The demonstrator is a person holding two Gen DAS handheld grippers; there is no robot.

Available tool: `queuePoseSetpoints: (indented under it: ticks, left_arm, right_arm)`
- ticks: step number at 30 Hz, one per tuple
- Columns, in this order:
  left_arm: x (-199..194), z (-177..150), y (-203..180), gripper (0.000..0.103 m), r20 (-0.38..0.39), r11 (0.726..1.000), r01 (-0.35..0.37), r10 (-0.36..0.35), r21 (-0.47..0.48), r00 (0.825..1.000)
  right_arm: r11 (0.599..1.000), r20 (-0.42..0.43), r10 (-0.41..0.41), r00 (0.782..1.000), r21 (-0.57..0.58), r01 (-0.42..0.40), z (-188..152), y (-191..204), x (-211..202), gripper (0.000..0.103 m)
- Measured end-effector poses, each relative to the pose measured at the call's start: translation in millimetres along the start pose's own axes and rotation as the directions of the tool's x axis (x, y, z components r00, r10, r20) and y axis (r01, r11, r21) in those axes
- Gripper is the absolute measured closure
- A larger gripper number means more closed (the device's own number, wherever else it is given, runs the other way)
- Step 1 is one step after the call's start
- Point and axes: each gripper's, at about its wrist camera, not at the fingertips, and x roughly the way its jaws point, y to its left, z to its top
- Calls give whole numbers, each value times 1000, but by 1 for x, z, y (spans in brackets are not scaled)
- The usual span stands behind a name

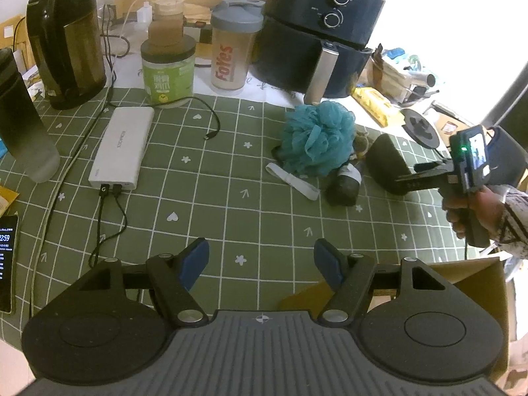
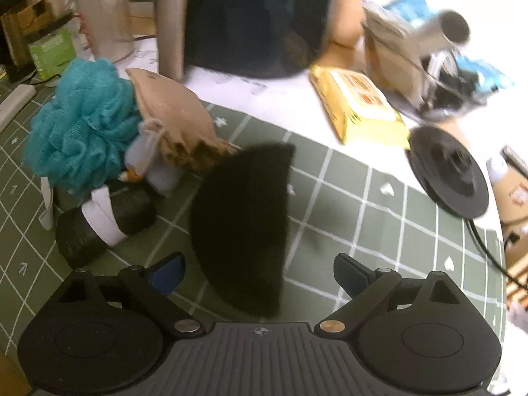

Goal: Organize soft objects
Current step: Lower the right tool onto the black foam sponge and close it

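A teal mesh bath pouf [image 1: 316, 138] [image 2: 82, 125] lies on the green checked cloth [image 1: 214, 181]. Beside it are a rolled dark sock bundle with a white band [image 1: 343, 186] [image 2: 102, 224], a small plush toy [image 2: 171, 122] and a black knit cap [image 1: 387, 163] [image 2: 244, 224]. My left gripper [image 1: 261, 264] is open and empty, well short of the pile. My right gripper [image 2: 259, 275] is open, its jaws on either side of the cap's near end without closing on it. It shows in the left wrist view [image 1: 406, 181] at the cap.
A dark air fryer [image 1: 313, 29], shaker bottle [image 1: 232, 46], green jar [image 1: 168, 69] and kettle [image 1: 66, 43] stand behind. A white power bank [image 1: 122, 148] with cables lies left. A yellow wipes pack [image 2: 359, 105] and black disc [image 2: 448, 175] lie right. A cardboard box [image 1: 475, 283] sits near right.
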Motion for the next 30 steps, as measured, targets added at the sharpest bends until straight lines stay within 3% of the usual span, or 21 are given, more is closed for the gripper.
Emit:
queuePoseSetpoints:
  ticks: [7, 9, 11, 19, 30]
  left_arm:
    - [-2, -1, 6, 33, -2, 1000, -9, 9, -12, 1000]
    - [-2, -1, 7, 33, -4, 1000, -9, 9, -14, 1000]
    - [-1, 0, 7, 33, -5, 1000, -9, 9, -11, 1000]
    - [4, 12, 1, 33, 20, 999, 17, -18, 37, 1000]
    - [24, 41, -20, 33, 62, 987, 51, -62, 155, 996]
  right_arm:
    - [999, 41, -17, 999, 37, 15, 10, 4, 17, 8]
    - [998, 47, -14, 999, 63, 11, 12, 2, 21, 16]
    - [997, 40, 1, 999, 82, -5, 13, -1, 24, 35]
    - [997, 20, 21, 1000, 75, -22, 9, -9, 9, 36]
    - [990, 62, 32, 998, 138, -40, -6, -36, -53, 36]
